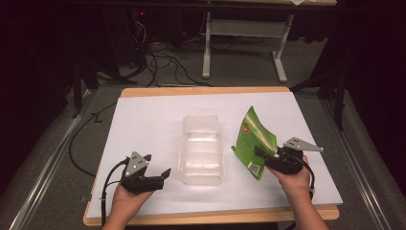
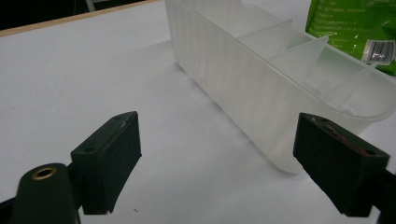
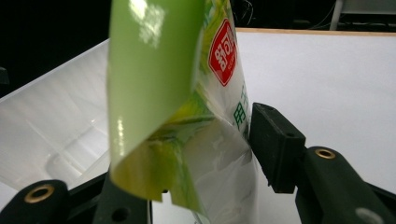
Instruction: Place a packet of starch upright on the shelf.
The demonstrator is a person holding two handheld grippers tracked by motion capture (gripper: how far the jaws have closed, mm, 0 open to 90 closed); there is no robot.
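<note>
Standing between the right gripper's (image 3: 196, 177) jaws: green packet (image 3: 187, 116).

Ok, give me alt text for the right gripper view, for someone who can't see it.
A glossy green snack bag with a red label stands curled between the right gripper's two black jaws, touching the right-hand one. Behind it to the left sits a clear plastic container on the white table.

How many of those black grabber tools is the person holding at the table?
2. The left hand-held gripper sits near the table's front-left, beside the clear divided container. The right hand-held gripper is to that container's right, with a green snack bag between its jaws.
</note>
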